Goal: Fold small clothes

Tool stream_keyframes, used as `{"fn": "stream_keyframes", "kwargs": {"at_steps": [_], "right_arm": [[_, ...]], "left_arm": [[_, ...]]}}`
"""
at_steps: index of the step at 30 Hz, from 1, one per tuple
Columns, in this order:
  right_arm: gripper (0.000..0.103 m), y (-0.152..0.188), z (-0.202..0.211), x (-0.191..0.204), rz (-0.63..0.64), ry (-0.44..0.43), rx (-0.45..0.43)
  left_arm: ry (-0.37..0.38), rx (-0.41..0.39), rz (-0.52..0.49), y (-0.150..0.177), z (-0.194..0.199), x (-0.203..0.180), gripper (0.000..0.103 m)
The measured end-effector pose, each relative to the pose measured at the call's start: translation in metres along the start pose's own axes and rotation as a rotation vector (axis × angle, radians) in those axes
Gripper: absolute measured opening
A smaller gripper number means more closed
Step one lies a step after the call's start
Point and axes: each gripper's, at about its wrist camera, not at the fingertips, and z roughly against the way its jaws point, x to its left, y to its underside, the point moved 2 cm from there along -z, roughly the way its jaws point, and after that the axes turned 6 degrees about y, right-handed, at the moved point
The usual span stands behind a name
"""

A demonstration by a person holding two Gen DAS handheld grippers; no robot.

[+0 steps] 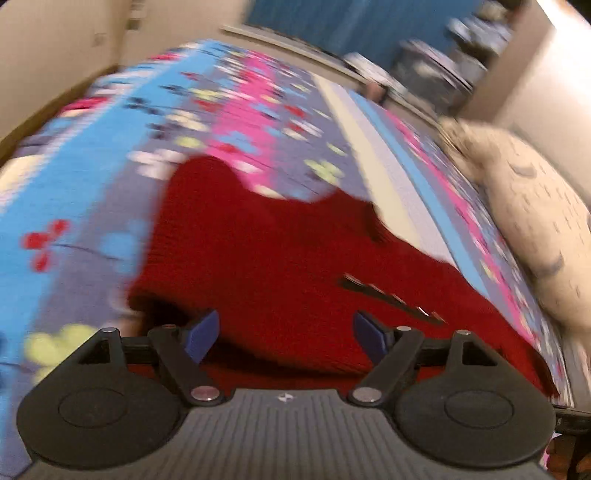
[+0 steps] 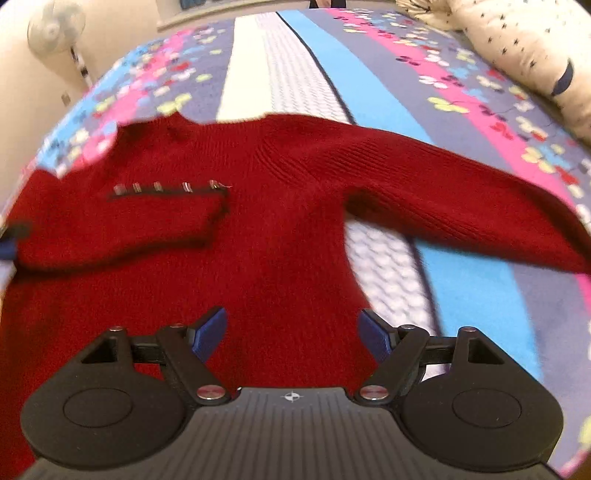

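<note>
A small red knit sweater (image 2: 280,229) lies flat on a bed. One sleeve (image 2: 122,218) is folded across the chest, its cuff edged in black with a row of small metal studs (image 2: 173,187). The other sleeve (image 2: 461,206) stretches out to the right. My right gripper (image 2: 293,334) hovers open over the sweater's lower body with nothing between its blue pads. In the blurred left wrist view the sweater (image 1: 280,258) fills the middle, and my left gripper (image 1: 286,334) stands open above it, holding nothing. A blue fingertip (image 2: 9,247) shows at the left edge of the right wrist view.
The bed wears a flowered cover (image 2: 443,85) striped in blue, pink, white and grey. A cream pillow (image 2: 528,48) with dark marks lies at the bed's right side. A standing fan (image 2: 57,24) is by the wall at the far left.
</note>
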Motion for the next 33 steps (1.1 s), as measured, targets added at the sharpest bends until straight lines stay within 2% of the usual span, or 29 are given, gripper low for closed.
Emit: {"fn": "stream_keyframes", "kwargs": {"at_steps": [1,3,4,6,8,9,11,13,15,18,20,21,22,23,24,25,26,28,29,33], "right_arm": [[0.080,-0.010,-0.008,0.005,-0.029,-0.043,-0.001],[0.080,-0.029,-0.026,0.015,-0.080,-0.117,0.005],[0.080,-0.037,-0.038,0.021,-0.097,-0.144,0.017],[0.080,-0.054,-0.064,0.036,-0.116,-0.146,0.050],[0.081,-0.063,-0.090,0.049,-0.113,-0.137,0.102],[0.080,-0.066,-0.096,0.057,-0.094,-0.112,0.094],[0.036,-0.073,-0.095,0.077,0.025,-0.060,0.056],[0.007,-0.084,-0.088,0.091,0.125,-0.010,0.027],[0.007,-0.101,-0.067,0.095,0.143,-0.075,-0.056],[0.007,-0.132,-0.025,0.095,0.141,-0.122,-0.227],[0.007,-0.149,-0.014,0.082,0.104,-0.107,-0.303],[0.007,-0.153,-0.019,0.073,0.094,-0.072,-0.315],[0.007,-0.156,-0.031,0.067,0.103,-0.026,-0.316],[0.007,-0.154,-0.053,0.062,0.139,0.026,-0.283],[0.007,-0.150,-0.081,0.055,0.165,0.057,-0.189],[0.007,-0.141,-0.110,0.049,0.172,0.050,-0.052],[0.007,-0.131,-0.127,0.044,0.168,0.062,0.019],[0.008,-0.118,-0.126,0.045,0.228,0.072,-0.066],[0.008,-0.117,-0.124,0.043,0.209,0.060,-0.078],[0.008,-0.127,-0.123,0.028,0.102,-0.015,-0.054]], "left_arm": [[-0.042,-0.004,-0.002,-0.003,0.004,0.011,0.084],[-0.182,-0.004,-0.032,-0.010,0.004,0.032,0.084],[-0.211,0.016,-0.042,-0.018,0.003,0.039,0.085],[-0.211,0.065,-0.005,-0.023,-0.002,0.052,0.085],[-0.189,0.071,0.030,-0.021,0.000,0.059,0.086],[-0.192,0.069,0.022,-0.019,0.003,0.060,0.088],[-0.214,0.070,-0.022,-0.013,0.004,0.052,0.092],[-0.222,0.079,-0.073,-0.004,0.003,0.043,0.093],[-0.267,0.078,-0.113,0.003,0.000,0.033,0.093],[-0.290,0.076,-0.124,0.009,-0.005,0.029,0.093],[-0.319,0.086,-0.141,0.011,-0.010,0.027,0.093],[-0.375,0.096,-0.156,0.013,-0.014,0.028,0.093],[-0.477,0.114,-0.181,0.015,-0.020,0.031,0.093],[-0.520,0.142,-0.185,0.017,-0.025,0.038,0.095],[-0.503,0.147,-0.152,0.018,-0.025,0.044,0.099],[-0.492,0.143,-0.107,0.018,-0.023,0.051,0.100],[-0.479,0.144,-0.072,0.017,-0.020,0.057,0.100],[-0.466,0.130,-0.054,0.015,-0.013,0.060,0.100],[-0.465,0.125,-0.058,0.013,-0.011,0.059,0.100],[-0.434,0.066,-0.065,-0.003,0.002,0.047,0.100]]}}
